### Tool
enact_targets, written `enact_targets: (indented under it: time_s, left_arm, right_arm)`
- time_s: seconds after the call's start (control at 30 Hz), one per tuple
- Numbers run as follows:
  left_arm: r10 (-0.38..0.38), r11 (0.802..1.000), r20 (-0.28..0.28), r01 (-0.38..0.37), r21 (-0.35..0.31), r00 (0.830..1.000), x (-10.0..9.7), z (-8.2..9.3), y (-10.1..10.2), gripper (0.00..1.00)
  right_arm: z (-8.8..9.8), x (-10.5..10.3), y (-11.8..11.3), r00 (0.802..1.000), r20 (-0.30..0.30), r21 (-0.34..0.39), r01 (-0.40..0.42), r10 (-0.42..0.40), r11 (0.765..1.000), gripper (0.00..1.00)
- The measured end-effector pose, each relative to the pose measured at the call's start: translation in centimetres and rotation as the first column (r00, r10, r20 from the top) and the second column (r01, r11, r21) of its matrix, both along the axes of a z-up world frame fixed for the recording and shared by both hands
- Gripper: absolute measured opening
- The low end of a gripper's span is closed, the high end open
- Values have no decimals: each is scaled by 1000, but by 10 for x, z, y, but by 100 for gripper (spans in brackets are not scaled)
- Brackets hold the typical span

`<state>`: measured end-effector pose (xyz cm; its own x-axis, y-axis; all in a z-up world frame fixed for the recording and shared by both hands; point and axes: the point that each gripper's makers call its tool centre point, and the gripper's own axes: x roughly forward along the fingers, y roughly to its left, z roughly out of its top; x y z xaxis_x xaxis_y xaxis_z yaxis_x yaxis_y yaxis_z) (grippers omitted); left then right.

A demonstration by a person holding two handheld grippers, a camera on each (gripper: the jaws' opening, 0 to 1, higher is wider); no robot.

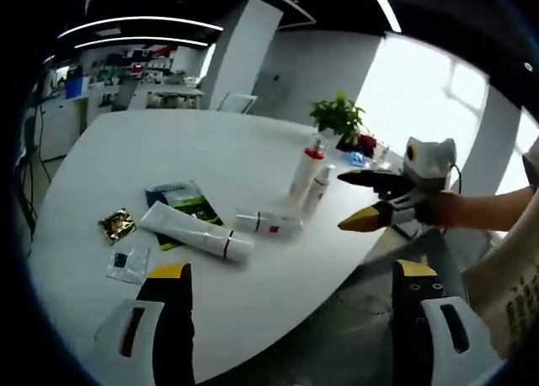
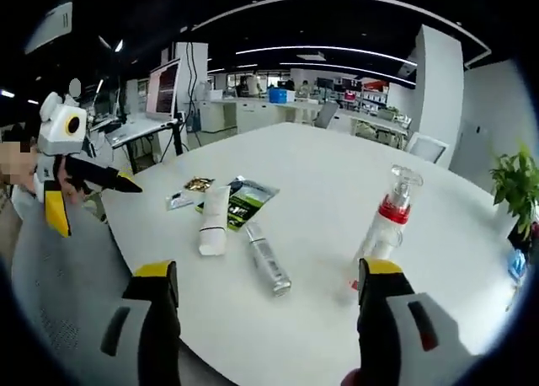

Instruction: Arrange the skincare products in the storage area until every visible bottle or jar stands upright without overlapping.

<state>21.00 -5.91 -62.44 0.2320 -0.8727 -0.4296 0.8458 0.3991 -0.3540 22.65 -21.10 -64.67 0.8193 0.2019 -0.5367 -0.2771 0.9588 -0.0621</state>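
Your bench (image 2: 320, 201) is smooth white with a soft sheen. The tall bottle (image 2: 386, 222) looks like clear plastic with a glossy red collar. The big tube (image 1: 195, 232) is matt white plastic; the slim tube (image 2: 268, 257) has a silvery shine. You see a glossy gold foil sachet (image 1: 116, 224).

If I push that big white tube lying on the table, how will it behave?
The white tube lies flat on the white table, with a rounded body, so a sideways push would probably roll it. It looks like soft plastic, likely denting under the fingers. Its flattened crimped end may limit rolling.
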Motion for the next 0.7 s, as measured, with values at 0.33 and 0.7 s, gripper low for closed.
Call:
enact_targets:
  time_s: [0.33, 0.7]
  left_arm:
    - [-1, 1000, -16, 1, -5, 1000, 2, 0, 7, 97]
    - [-7, 1000, -39, 7, -4, 999, 3, 0, 14, 95]
  right_arm:
    - [-29, 61, 79, 965, -138, -64, -235, 224, 970, 82]
    - [-60, 102, 114, 921, -263, -87, -319, 287, 944, 68]
